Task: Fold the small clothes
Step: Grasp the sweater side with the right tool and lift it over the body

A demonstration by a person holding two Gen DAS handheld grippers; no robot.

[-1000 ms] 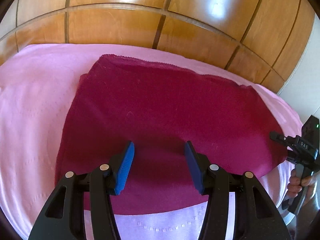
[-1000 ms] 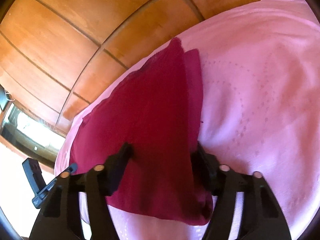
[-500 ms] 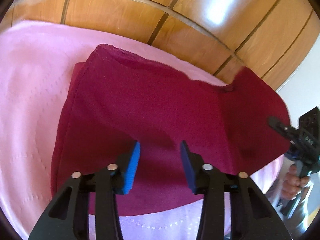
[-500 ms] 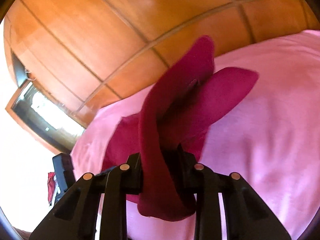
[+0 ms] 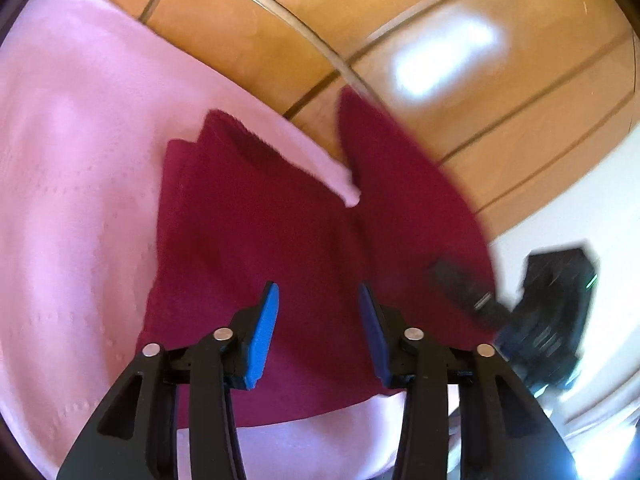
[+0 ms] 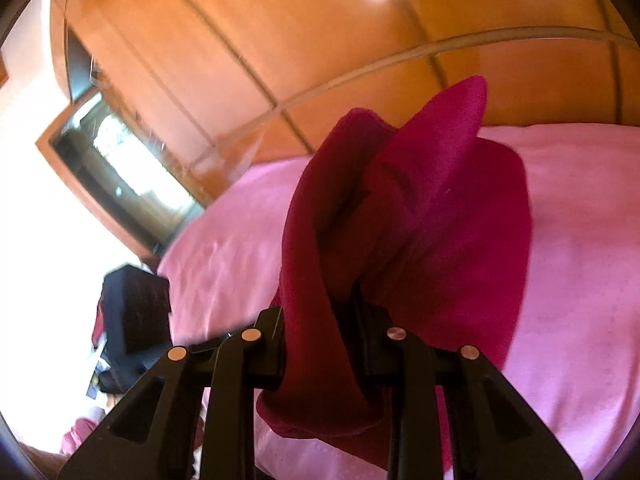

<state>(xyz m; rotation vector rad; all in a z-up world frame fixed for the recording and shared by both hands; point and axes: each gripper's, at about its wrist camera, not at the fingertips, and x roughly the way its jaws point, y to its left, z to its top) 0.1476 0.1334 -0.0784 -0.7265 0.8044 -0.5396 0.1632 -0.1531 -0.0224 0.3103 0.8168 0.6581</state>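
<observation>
A dark red cloth (image 5: 256, 216) lies on a pink bedspread (image 5: 72, 184). Its right end is lifted and stands up in a flap (image 5: 404, 184). My left gripper (image 5: 316, 320) is open, with blue pads (image 5: 262, 332), and hovers over the cloth's near edge, holding nothing. My right gripper (image 6: 320, 316) is shut on the cloth's right end (image 6: 400, 216) and holds it bunched above the bedspread (image 6: 580, 248). The right gripper also shows, blurred, at the right of the left wrist view (image 5: 460, 284).
A wooden panelled wall (image 5: 400, 20) runs behind the bed. A window (image 6: 124, 168) is at the left of the right wrist view. A dark object (image 6: 132, 304) and some clutter lie beside the bed on the left.
My right gripper has closed on the cloth's right end and lifted it up and toward the left. My left gripper's jaws have narrowed a little, and its view has swung.
</observation>
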